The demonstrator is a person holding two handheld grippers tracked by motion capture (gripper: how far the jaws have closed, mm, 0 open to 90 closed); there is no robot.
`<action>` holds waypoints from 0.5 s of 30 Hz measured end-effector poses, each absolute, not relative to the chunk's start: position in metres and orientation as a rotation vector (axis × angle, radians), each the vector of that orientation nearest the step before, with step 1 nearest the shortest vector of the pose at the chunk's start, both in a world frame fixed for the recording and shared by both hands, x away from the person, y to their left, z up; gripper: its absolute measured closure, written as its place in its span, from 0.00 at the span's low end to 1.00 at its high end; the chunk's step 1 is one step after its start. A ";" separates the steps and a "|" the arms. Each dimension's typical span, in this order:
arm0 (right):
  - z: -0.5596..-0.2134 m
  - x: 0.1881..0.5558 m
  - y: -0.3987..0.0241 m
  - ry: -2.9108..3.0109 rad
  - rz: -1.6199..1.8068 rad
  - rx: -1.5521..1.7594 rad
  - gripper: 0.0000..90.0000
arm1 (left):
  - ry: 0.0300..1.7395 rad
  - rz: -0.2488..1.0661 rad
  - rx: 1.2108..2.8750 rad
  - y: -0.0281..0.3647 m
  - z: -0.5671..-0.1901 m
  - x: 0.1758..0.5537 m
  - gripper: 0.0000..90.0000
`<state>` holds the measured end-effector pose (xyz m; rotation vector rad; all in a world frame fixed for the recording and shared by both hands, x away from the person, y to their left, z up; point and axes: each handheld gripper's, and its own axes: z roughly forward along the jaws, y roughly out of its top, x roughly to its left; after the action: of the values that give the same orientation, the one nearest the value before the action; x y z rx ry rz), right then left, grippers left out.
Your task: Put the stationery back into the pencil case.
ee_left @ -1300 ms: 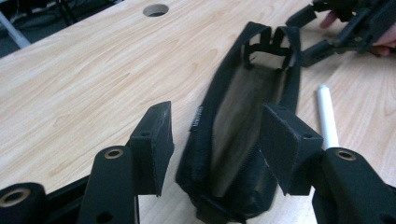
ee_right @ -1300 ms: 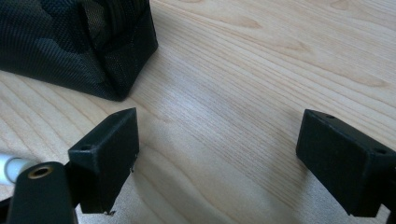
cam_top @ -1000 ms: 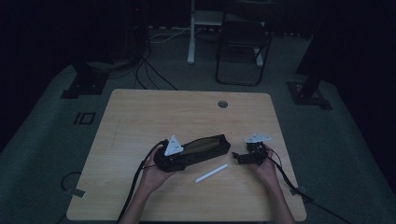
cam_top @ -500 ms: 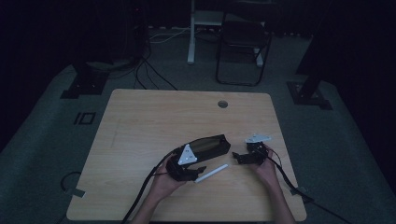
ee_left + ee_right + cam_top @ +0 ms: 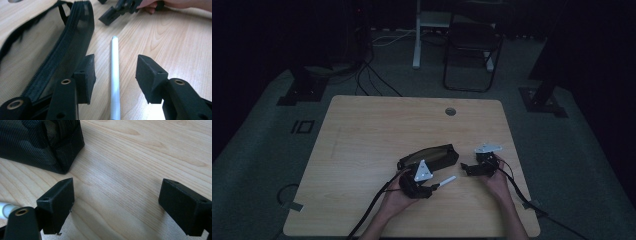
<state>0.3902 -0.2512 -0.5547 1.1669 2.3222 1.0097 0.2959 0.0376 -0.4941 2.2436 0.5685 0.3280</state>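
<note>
Wooden table [image 5: 362, 150], rectangular, pale grain, with a small round hole [image 5: 450, 111] near its far edge; the floor around it lies in deep shadow.

Black pouch [image 5: 432, 156], long and narrow, lying on the table ahead of the two hands. In the left gripper view its mesh side and zip run along the left, just beside the left jaw; in the right gripper view one cloth end [image 5: 40, 142] of it sits at the upper left.

Left gripper [image 5: 428, 187], held in the person's left hand [image 5: 398, 196] near the table's front edge, with a grey three-cornered plate on top. Its jaws have just been closing a little, yet they stand apart, one on each side of the pen, and neither pad touches it.

Right gripper [image 5: 464, 170], held in the right hand [image 5: 497, 177], to the right of the pouch. Its jaws are spread wide over bare wood, with nothing between them.

White pen [image 5: 115, 75], the smallest item, a slim stick lying flat on the table just in front of the pouch. In the high view its free end [image 5: 447, 180] points toward the right gripper.
</note>
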 end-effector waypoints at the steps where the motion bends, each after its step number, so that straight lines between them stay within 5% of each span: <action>1: -0.555 0.390 -0.251 2.322 1.010 1.168 0.15 | 0.581 0.324 2.246 0.037 -0.498 0.297 0.57; 15: -0.555 0.390 -0.251 2.322 1.010 1.167 0.15 | 0.581 0.319 2.308 0.024 -0.522 0.303 0.64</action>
<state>0.3902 -0.2512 -0.5547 1.1674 2.3219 1.0095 0.3026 0.0238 -0.5225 2.3083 0.5813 0.3188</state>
